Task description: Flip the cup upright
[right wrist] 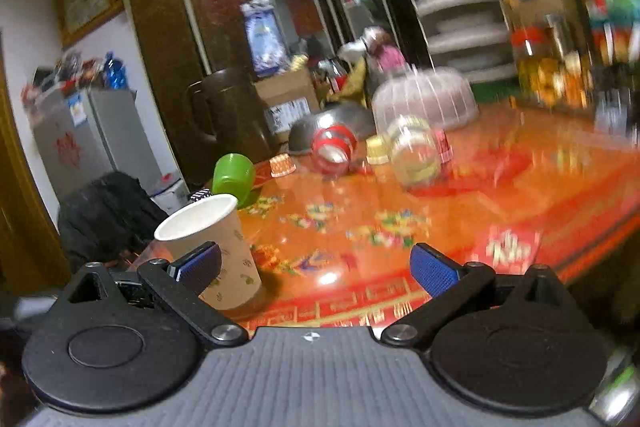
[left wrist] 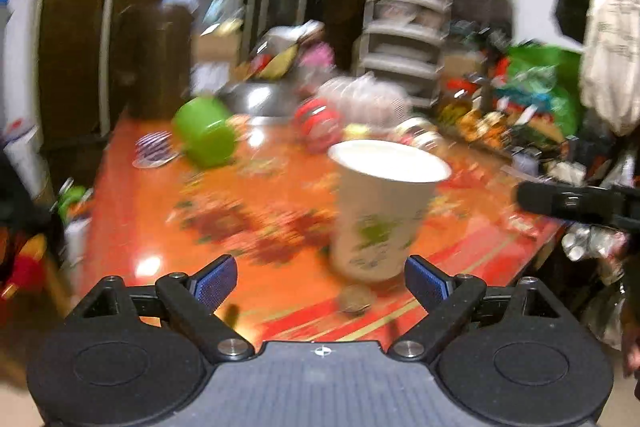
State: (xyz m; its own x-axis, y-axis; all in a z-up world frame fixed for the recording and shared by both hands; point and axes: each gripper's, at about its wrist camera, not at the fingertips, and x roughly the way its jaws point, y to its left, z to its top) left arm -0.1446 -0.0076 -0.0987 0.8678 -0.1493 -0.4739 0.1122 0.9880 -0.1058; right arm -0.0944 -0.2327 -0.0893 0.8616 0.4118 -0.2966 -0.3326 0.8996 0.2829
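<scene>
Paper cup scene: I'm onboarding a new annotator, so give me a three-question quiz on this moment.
1. True or false: the paper cup stands with its open mouth up on the orange table.
2. Which tongs hold the cup? A) left tongs B) right tongs C) neither
3. Fill in: the green cup beyond the paper cup lies on its ____.

Key: 1 true. 2 C, since both tongs are open and apart from the cup. 3 side.
</scene>
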